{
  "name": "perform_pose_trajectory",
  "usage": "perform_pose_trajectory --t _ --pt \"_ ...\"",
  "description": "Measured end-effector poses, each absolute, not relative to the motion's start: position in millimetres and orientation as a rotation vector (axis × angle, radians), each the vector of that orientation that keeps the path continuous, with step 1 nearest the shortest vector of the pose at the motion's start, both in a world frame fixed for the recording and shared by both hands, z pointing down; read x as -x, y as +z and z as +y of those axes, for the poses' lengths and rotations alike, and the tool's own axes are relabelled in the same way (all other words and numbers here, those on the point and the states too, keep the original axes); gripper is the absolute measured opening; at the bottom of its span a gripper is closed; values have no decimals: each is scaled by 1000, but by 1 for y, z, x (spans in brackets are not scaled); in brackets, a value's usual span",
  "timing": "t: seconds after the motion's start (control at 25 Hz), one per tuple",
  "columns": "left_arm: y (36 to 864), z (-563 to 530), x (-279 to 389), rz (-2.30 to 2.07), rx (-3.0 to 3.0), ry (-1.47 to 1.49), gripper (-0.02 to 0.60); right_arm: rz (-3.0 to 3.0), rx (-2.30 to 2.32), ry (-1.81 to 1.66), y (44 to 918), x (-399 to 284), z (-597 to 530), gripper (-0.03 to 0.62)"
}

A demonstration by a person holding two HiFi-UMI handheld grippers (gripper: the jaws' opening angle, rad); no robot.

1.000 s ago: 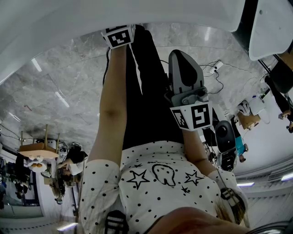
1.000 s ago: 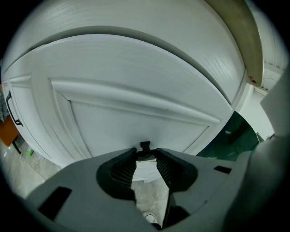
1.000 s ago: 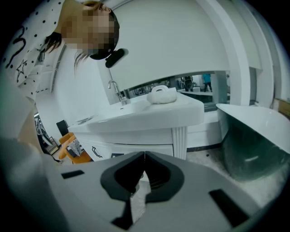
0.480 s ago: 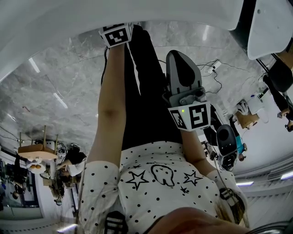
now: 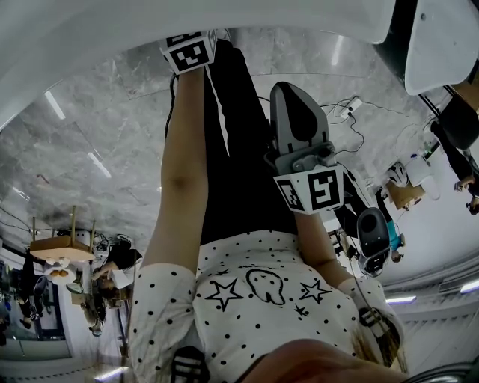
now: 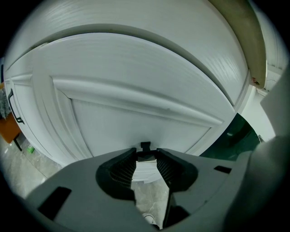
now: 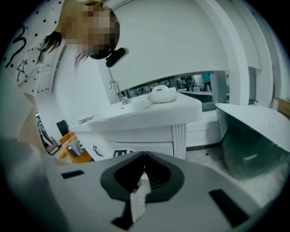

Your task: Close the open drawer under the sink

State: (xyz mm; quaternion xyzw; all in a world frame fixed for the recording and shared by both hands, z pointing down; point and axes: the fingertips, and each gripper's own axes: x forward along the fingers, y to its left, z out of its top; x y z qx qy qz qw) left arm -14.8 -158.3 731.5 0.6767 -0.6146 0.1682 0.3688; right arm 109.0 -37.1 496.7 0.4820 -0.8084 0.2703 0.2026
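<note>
Grey marble floor (image 5: 97, 149) fills the head view below a white vanity edge (image 5: 150, 22); I am looking steeply down my own front.

1. Task item. The drawer front (image 6: 136, 113) fills the left gripper view as one white panelled face. Its long axis runs left to right across that view, tilted down to the right. It lies directly ahead of the jaws. I cannot tell from these views how far out the drawer stands.

2. Left gripper (image 6: 146, 156). The jaws are drawn in to a narrow gap, with one small dark piece (image 6: 145, 147) held at their tips. I judge this to be the drawer's handle, gripped; the view is too tight to confirm it.

3. Right gripper (image 7: 144, 157). The jaws are pressed together with nothing between them. It is held near my body, well apart from the drawer front. Its view looks towards a white sink unit (image 7: 149, 115) with one faucet (image 7: 118, 93).

4. Governing relation. The left gripper is the nearer one, already at the drawer front. The closing travel runs straight ahead along its jaws, square to the panel's long axis. I judge that a push off that line could skew the drawer.

5. Count: two grippers, one drawer front, one handle.
</note>
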Motion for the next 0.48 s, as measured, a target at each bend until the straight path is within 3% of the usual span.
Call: perform_pose_trajectory --t 0.48 --pt "731 -159 15 -1584 -1726 466 140 -2257 -1357 761 495 -119 -32 15"
